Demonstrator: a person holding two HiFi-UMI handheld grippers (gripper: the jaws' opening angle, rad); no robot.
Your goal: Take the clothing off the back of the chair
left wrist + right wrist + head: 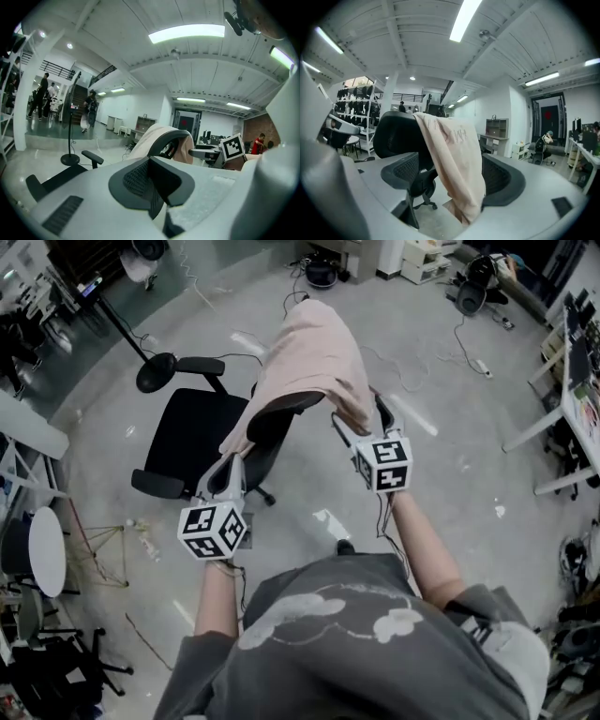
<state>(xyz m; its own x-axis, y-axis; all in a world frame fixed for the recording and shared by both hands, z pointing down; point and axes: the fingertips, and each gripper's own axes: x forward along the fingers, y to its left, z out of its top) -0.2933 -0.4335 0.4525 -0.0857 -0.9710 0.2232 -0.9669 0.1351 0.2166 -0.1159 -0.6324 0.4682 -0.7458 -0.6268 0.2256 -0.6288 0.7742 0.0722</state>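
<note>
A pale pink garment is draped over the backrest of a black office chair. My right gripper stands open at the garment's right hem. In the right gripper view the hanging cloth falls between the wide jaws, and the pads do not press it. My left gripper sits at the garment's lower left corner. In the left gripper view its jaws meet with no cloth showing between them. There the garment and backrest lie ahead, with the right gripper's marker cube beside them.
A floor stand with a round black base is beyond the chair. A round white table stands at the left, white desks at the right. Cables trail over the grey floor. People stand far off.
</note>
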